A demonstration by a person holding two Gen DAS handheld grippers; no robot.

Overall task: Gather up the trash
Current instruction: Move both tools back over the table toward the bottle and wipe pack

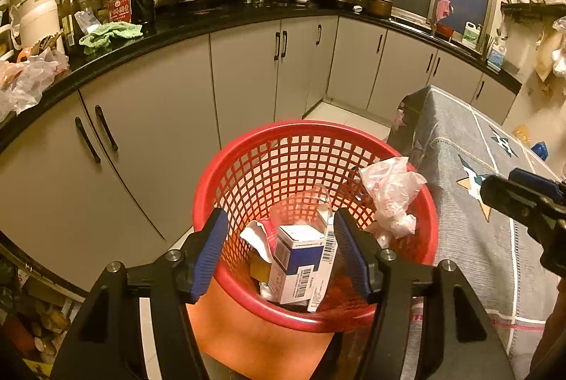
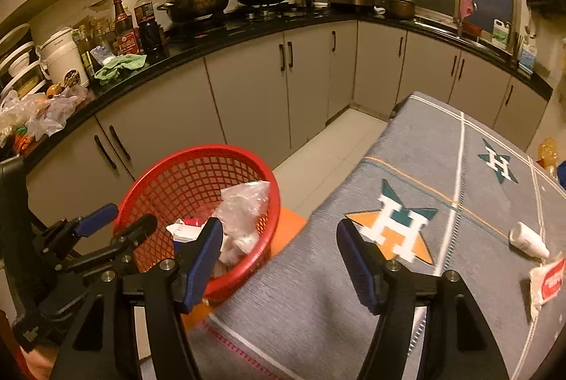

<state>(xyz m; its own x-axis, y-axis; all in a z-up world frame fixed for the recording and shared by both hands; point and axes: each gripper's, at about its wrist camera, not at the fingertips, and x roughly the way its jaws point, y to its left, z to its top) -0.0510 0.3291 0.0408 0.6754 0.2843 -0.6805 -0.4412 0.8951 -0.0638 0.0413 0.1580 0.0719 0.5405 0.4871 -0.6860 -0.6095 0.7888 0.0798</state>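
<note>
Red-and-white packet (image 2: 547,284) at right edge, label partly cut off

"H" star logos on tablecloth (image 2: 399,224), barcodes on box (image 1: 297,259), other labels unreadable

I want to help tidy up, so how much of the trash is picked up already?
Done: the red mesh plastic basket already holds a blue and white cardboard box and a crumpled clear plastic bag. In hand: nothing; the left gripper and right gripper both have open, empty jaws. Left: a small white plastic bottle and a white and red wrapper lie on the grey cloth-covered table.
</note>
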